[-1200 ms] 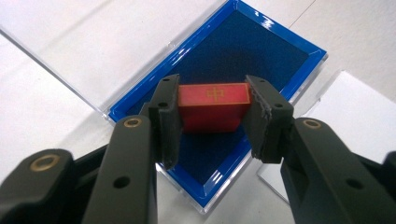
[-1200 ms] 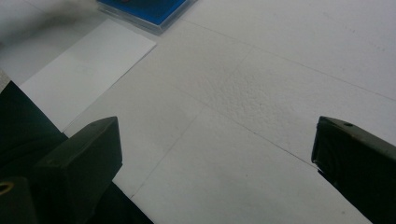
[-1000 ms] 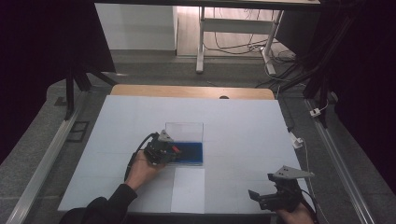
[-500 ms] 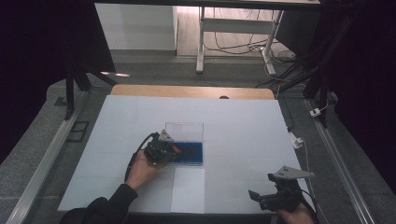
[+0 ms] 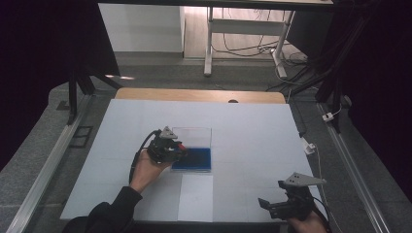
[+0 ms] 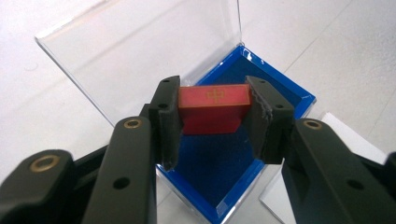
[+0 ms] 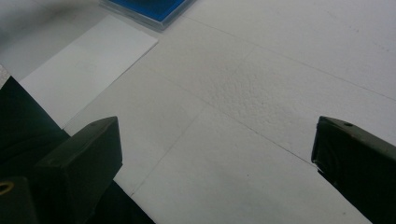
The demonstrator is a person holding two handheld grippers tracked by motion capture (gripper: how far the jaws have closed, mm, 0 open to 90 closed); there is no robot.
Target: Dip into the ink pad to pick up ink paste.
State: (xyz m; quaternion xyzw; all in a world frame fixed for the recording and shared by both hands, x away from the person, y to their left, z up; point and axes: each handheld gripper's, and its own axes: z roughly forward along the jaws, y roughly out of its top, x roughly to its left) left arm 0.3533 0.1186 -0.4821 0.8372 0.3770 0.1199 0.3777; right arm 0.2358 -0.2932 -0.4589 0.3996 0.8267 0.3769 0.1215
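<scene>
The left hand-held gripper (image 6: 215, 123) is clenched on a red block (image 6: 214, 108), one pad against each end, holding it over the blue-lined box (image 6: 280, 88), whose clear lid (image 6: 140, 51) stands open behind. The box sits near the middle of the worktop (image 5: 252, 121). The right hand-held gripper (image 7: 217, 154), released with jaws wide, is at the worktop's near right corner, close to a white card (image 7: 88, 70)

A high camera looked forward and down over the whole surface (image 5: 243, 116). Two gripper cameras sat close above it; all showed the blue box (image 5: 197, 159).
</scene>
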